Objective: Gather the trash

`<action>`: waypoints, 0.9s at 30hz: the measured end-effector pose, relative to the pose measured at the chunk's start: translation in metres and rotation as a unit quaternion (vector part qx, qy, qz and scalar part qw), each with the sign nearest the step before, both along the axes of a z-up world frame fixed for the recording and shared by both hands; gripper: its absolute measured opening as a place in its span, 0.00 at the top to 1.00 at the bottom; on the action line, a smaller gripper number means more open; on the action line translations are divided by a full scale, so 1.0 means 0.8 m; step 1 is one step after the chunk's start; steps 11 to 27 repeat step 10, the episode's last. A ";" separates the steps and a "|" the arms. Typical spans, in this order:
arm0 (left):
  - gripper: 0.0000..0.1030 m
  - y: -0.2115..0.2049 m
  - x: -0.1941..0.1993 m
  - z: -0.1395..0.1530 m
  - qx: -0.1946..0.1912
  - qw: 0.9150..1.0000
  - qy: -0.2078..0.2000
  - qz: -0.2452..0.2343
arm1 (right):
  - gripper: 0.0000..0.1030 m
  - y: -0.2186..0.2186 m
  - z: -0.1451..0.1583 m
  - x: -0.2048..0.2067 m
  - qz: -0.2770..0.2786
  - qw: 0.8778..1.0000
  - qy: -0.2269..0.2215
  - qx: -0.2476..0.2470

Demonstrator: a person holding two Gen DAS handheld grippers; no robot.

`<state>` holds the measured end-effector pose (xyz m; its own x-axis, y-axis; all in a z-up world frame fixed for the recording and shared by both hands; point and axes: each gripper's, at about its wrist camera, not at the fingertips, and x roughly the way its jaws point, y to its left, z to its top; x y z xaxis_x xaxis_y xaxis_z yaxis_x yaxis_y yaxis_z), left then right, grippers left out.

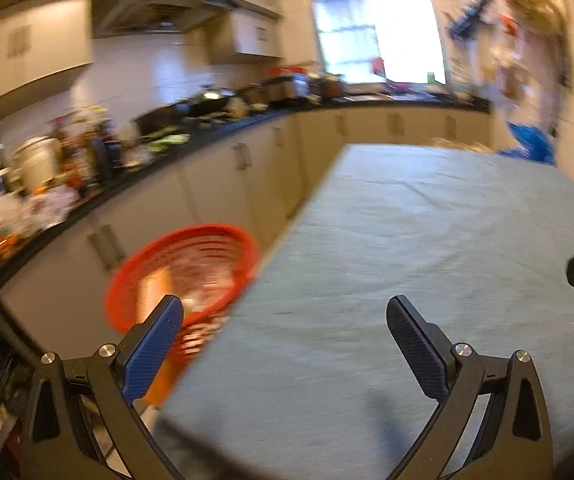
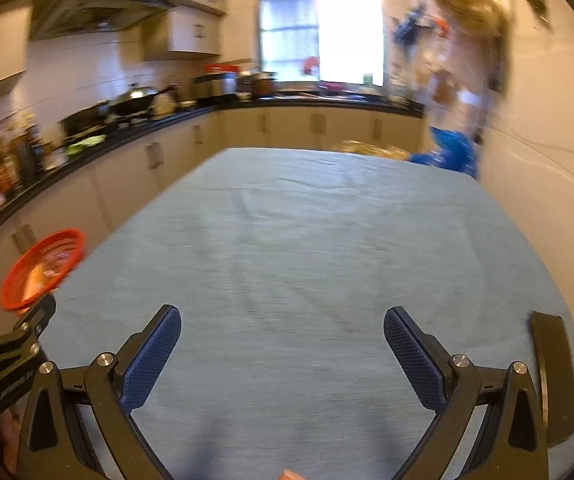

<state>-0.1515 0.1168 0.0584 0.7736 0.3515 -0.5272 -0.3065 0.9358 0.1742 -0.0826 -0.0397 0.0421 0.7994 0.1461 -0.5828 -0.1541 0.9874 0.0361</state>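
Grippers, left (image 1: 283, 322) and right (image 2: 282, 332), both hung wide and empty over the bare cloth (image 2: 307, 240), trash apparently already in the red basket (image 1: 185, 272) at the table's left edge; next sweep should probably slow, frames blurred.

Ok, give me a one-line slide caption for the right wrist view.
Right gripper open and empty over the blue tablecloth, red basket beyond the table's left edge.
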 end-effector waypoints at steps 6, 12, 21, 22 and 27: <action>0.02 -0.081 0.082 -0.016 -0.064 0.983 0.109 -0.132 | 0.00 -0.075 -0.021 0.040 -0.093 0.994 0.061 -0.001; 0.02 -0.118 0.134 -0.034 -0.085 0.970 0.165 -0.158 | 0.00 -0.114 -0.039 0.064 -0.137 0.985 0.108 -0.006; 0.02 -0.118 0.134 -0.034 -0.085 0.970 0.165 -0.158 | 0.00 -0.114 -0.039 0.064 -0.137 0.985 0.108 -0.006; 0.02 -0.118 0.134 -0.034 -0.085 0.970 0.165 -0.158 | 0.00 -0.114 -0.039 0.064 -0.137 0.985 0.108 -0.006; 0.02 -0.118 0.134 -0.034 -0.085 0.970 0.165 -0.158 | 0.00 -0.114 -0.039 0.064 -0.137 0.985 0.108 -0.006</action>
